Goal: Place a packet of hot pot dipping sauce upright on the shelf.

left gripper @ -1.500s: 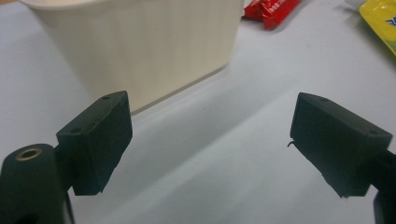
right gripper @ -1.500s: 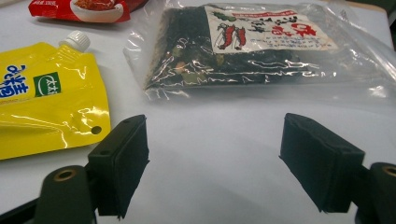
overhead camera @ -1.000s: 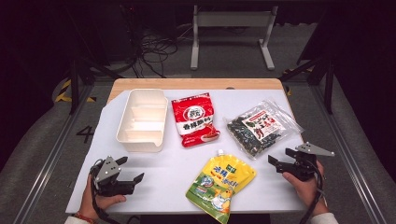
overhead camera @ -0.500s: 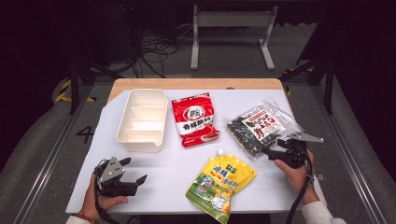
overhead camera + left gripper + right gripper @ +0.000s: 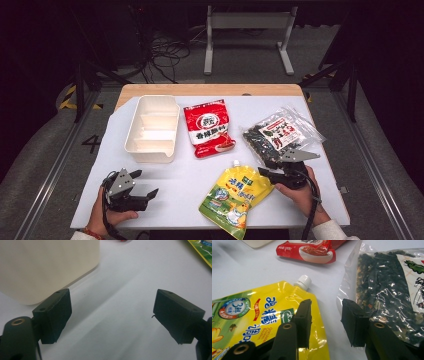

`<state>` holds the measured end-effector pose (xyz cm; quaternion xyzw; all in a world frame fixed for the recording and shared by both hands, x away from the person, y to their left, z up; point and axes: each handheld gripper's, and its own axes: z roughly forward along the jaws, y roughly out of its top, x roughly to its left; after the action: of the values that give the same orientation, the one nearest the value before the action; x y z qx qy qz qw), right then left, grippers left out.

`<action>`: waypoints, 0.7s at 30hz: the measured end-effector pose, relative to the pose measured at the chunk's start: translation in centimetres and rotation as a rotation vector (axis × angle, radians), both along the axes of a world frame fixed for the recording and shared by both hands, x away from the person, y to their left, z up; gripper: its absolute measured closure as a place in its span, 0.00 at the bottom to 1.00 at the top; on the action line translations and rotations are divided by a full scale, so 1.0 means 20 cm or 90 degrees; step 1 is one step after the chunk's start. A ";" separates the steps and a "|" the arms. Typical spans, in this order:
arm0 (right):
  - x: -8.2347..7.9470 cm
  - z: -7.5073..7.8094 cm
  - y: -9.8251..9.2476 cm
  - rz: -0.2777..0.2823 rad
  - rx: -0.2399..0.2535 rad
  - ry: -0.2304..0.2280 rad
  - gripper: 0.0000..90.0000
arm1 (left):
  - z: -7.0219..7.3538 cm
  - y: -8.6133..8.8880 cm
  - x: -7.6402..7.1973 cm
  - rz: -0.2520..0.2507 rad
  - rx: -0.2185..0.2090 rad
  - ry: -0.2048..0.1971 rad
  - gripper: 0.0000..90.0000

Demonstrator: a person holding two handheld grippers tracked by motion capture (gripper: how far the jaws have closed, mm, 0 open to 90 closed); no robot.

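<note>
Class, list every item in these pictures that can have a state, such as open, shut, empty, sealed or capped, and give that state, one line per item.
White divided tray: upright, empty.
Red seasoning packet: lying flat, sealed.
Clear seaweed bag: lying flat, appears closed.
Yellow spout pouch: lying flat, white cap on.
Left hand-held gripper: open, holding nothing.
Right hand-held gripper: partly open, holding nothing.

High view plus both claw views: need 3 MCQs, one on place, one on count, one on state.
1. What lies left of the red pouch?
A. white tray
B. seaweed bag
C. yellow pouch

2. How many food packs are on the table?
A. two
B. three
C. four

3. The left claw is:
A. shut on a pouch
B. open, holding nothing
C. inside the tray

Answers:
1 A, the white tray sits beside it.
2 B, red pouch, seaweed bag, yellow pouch.
3 B, jaws apart over bare table.
</note>
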<state>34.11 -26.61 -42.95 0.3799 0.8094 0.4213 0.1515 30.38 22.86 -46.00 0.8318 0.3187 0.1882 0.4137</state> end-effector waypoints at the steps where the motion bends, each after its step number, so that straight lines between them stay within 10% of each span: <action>1: 0.00 -0.01 0.00 -0.007 -0.017 0.001 0.72 | 0.00 0.00 0.00 0.000 0.000 0.000 0.18; 7: 0.01 -0.04 -0.03 -0.016 -0.065 0.006 1.00 | 0.00 0.00 0.00 -0.007 -0.002 0.006 0.18; 21: -0.10 -0.02 -0.25 -0.037 -0.079 0.025 1.00 | 0.00 0.00 0.00 -0.008 -0.011 0.011 0.18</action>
<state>32.13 -31.61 -43.39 0.4014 0.8256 0.3579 0.1710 30.44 22.78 -46.05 0.8316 0.3190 0.1753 0.4194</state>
